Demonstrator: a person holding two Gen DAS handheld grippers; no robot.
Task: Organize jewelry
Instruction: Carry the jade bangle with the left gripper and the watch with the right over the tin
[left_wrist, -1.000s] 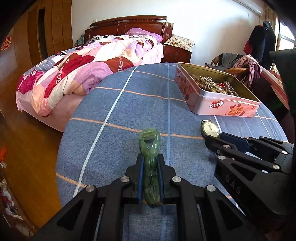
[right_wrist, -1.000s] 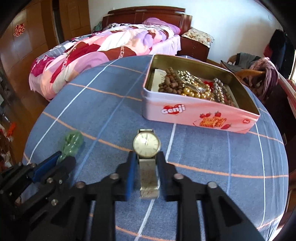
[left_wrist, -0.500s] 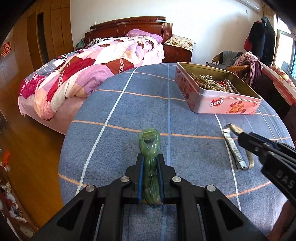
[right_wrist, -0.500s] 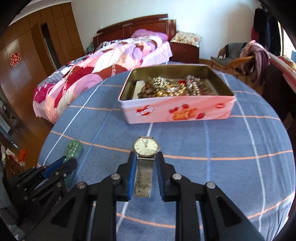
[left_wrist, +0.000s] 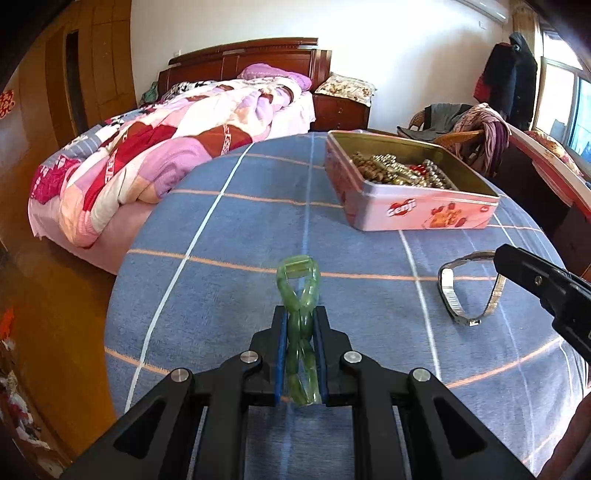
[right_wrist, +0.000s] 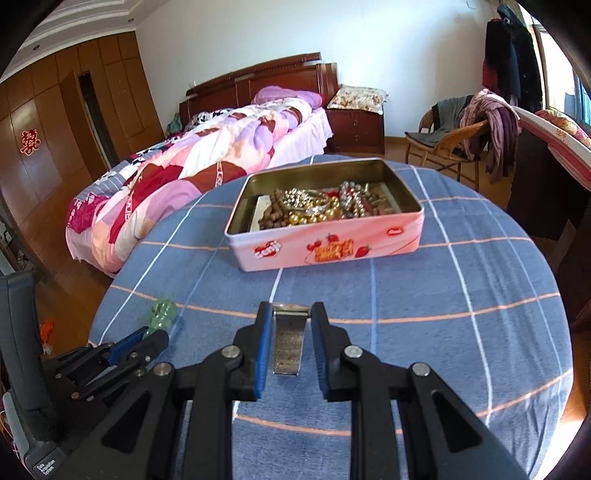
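Observation:
My left gripper (left_wrist: 300, 325) is shut on a green jade bracelet (left_wrist: 299, 291) and holds it low over the blue checked tablecloth (left_wrist: 221, 288). My right gripper (right_wrist: 290, 325) is shut on the metal band of a gold wristwatch (right_wrist: 289, 341); the watch hangs from it, lifted above the cloth, and also shows in the left wrist view (left_wrist: 467, 291). The pink Genji tin (right_wrist: 325, 218), open and holding several bead strings and gold pieces, stands at the far side of the table, ahead of the right gripper. The left gripper (right_wrist: 147, 338) sits to the lower left in the right wrist view.
The round table drops off at its left edge (left_wrist: 122, 295) to a wooden floor. A bed with a pink quilt (left_wrist: 166, 155) lies behind on the left. A wicker chair with clothes (right_wrist: 461, 136) and a desk (right_wrist: 546, 173) stand at the right.
My right gripper has lifted the watch off the cloth and tilted up, so the dial now faces away. My left gripper has risen slightly with the bracelet.

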